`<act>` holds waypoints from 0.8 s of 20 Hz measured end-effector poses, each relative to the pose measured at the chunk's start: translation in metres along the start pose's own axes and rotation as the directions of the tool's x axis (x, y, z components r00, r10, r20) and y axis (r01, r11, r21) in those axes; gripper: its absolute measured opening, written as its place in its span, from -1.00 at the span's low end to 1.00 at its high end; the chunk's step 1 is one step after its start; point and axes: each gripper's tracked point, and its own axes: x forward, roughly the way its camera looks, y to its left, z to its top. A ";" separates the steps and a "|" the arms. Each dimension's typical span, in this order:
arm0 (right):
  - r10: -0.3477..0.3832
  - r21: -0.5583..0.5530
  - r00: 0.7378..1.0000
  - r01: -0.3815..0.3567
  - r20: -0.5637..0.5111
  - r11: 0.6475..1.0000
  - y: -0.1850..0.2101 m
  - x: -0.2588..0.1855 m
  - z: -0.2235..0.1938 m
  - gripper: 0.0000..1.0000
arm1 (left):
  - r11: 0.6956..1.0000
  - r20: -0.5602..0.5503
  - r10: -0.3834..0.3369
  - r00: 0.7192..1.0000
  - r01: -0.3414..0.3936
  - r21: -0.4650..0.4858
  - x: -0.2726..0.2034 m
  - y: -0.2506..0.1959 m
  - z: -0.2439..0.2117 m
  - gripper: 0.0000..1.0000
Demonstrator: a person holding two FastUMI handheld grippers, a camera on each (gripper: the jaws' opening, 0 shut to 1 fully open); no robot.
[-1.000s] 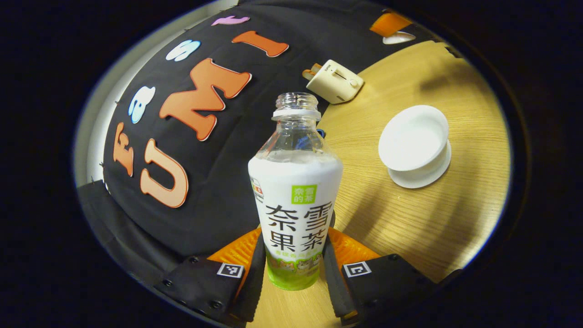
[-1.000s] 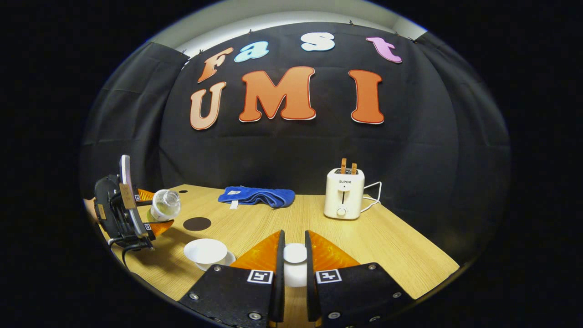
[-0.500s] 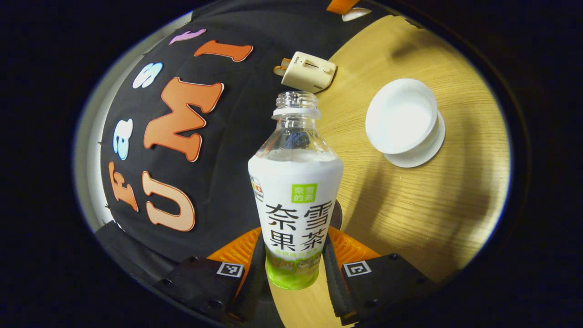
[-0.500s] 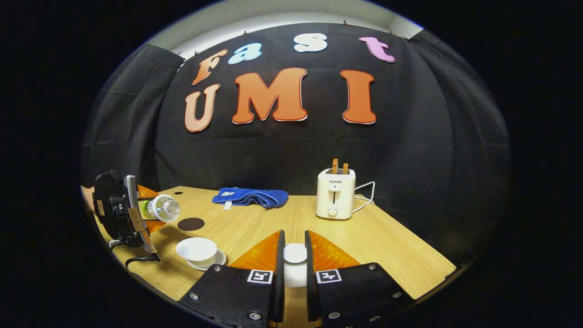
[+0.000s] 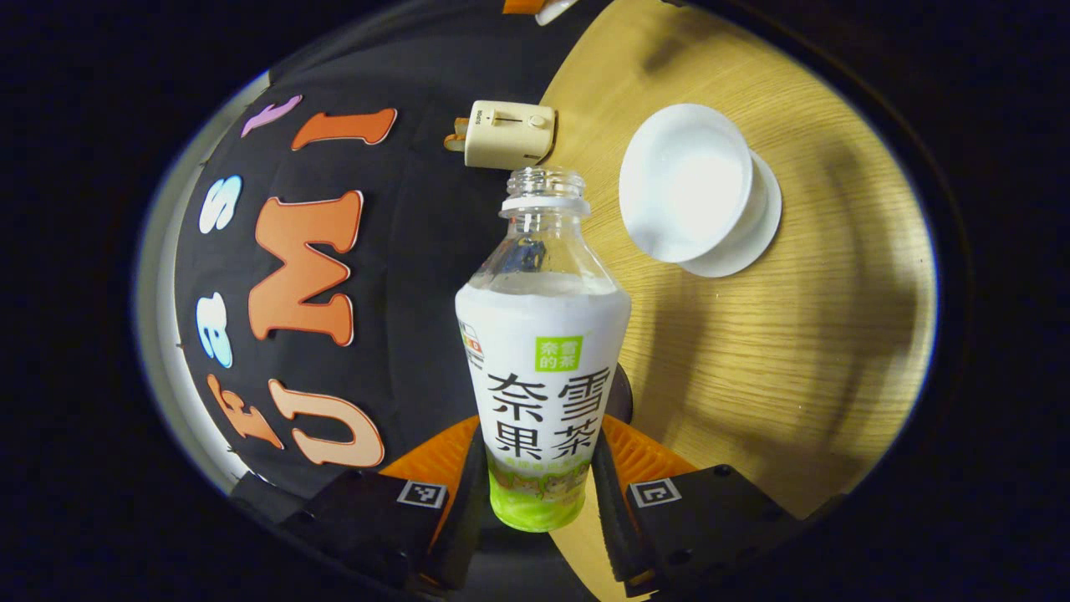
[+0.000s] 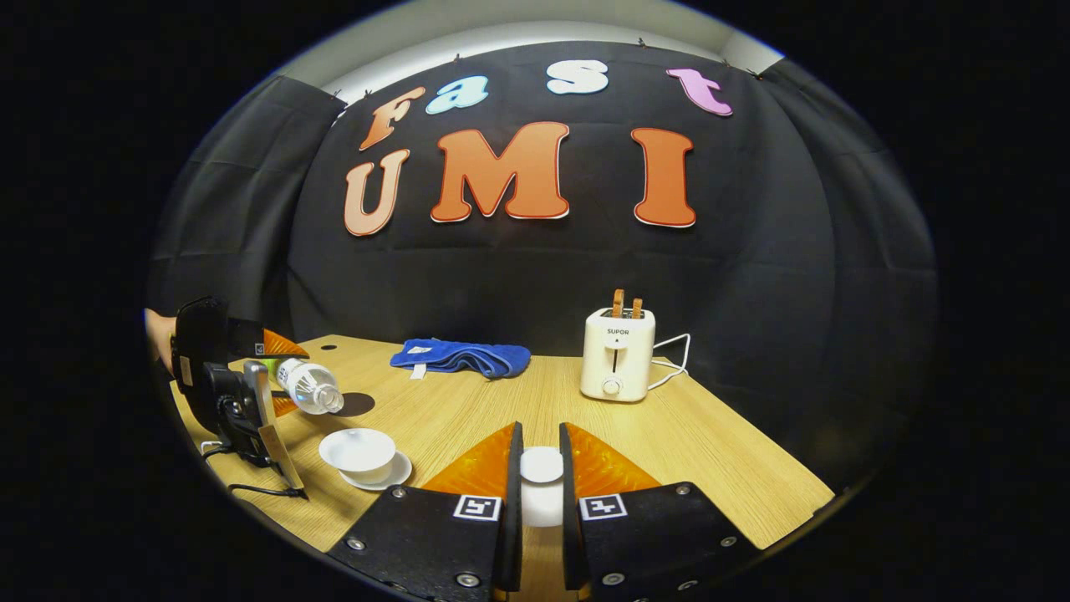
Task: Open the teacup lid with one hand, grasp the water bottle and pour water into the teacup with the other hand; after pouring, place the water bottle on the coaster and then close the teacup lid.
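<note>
My left gripper (image 5: pixel 539 485) is shut on an uncapped water bottle (image 5: pixel 543 351) with a white and green label. In the right gripper view that bottle (image 6: pixel 308 386) is tipped over on its side, mouth down and to the right, above and left of the teacup (image 6: pixel 358 450). The white teacup (image 5: pixel 685 192) stands open on its saucer (image 5: pixel 756 230). My right gripper (image 6: pixel 539 481) is shut on the white teacup lid (image 6: pixel 542 465), held right of the cup. A dark round coaster (image 6: pixel 358 405) lies on the table behind the bottle's mouth.
A cream toaster (image 6: pixel 616 364) with two slices stands at the back right of the wooden table (image 6: pixel 710 451), its cord trailing right. A blue cloth (image 6: pixel 460 357) lies at the back centre. A hand (image 6: pixel 159 330) holds the left gripper at the far left.
The left gripper has tilted the bottle further over and brought its mouth nearer the teacup. The right gripper with the lid has stayed almost still.
</note>
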 end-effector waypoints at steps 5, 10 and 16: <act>0.005 -0.007 1.000 -0.005 -0.003 1.000 0.001 0.000 -0.003 -0.60 | 0.993 0.005 0.043 0.999 -0.043 0.111 -0.001 0.011 -0.001 0.24; 0.006 -0.006 1.000 -0.006 -0.006 1.000 0.002 -0.001 -0.006 -0.60 | 0.979 0.005 0.052 0.999 -0.052 0.197 -0.003 0.019 -0.004 0.29; 0.016 -0.007 1.000 -0.016 -0.009 1.000 0.004 -0.001 -0.009 -0.60 | 0.970 0.008 0.067 0.998 -0.067 0.234 -0.004 0.024 -0.003 0.24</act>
